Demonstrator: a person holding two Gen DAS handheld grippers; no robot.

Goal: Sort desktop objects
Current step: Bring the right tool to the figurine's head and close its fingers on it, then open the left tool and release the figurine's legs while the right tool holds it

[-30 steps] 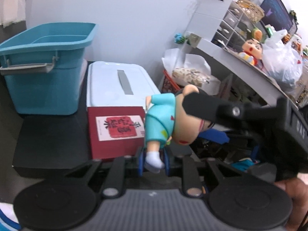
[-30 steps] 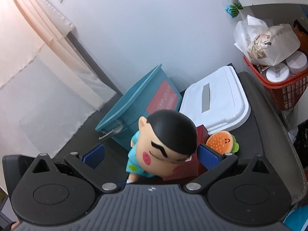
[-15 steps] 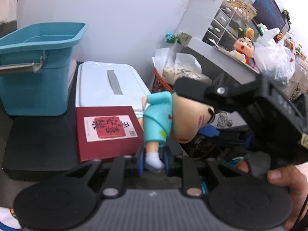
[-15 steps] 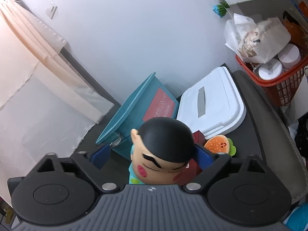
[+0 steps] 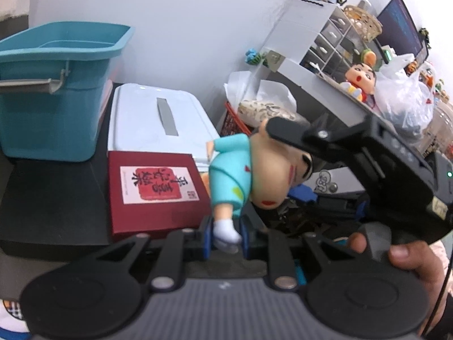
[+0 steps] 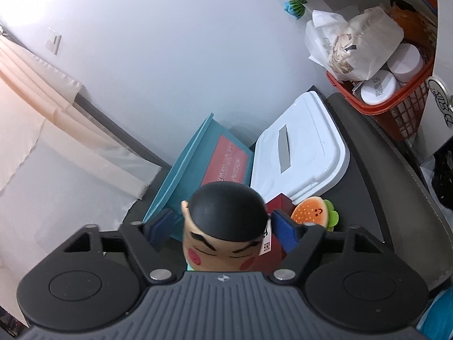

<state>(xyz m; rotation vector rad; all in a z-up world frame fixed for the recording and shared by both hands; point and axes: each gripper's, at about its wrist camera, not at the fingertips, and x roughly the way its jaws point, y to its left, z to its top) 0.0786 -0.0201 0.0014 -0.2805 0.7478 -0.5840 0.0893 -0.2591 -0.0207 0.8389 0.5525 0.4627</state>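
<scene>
The figurine (image 5: 240, 170), held over the red box (image 5: 154, 189), is pinched at its socked feet by the left gripper (image 5: 225, 236) while its head is straddled, contact unclear, by the right gripper (image 6: 223, 226); judged light, rigid, top-heavy, slick, best clamped across the head.

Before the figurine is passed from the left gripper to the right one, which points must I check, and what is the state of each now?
1. Left gripper shut on the figurine's foot: ok.
2. Right gripper open wide around the head: ok.
3. Right gripper's pads touching the head: not ok, gaps show.
4. Head centred between those pads: ok.
5. Teal bin open on top: ok.
6. Red box and burger toy lying below the figurine: cannot tell.
</scene>
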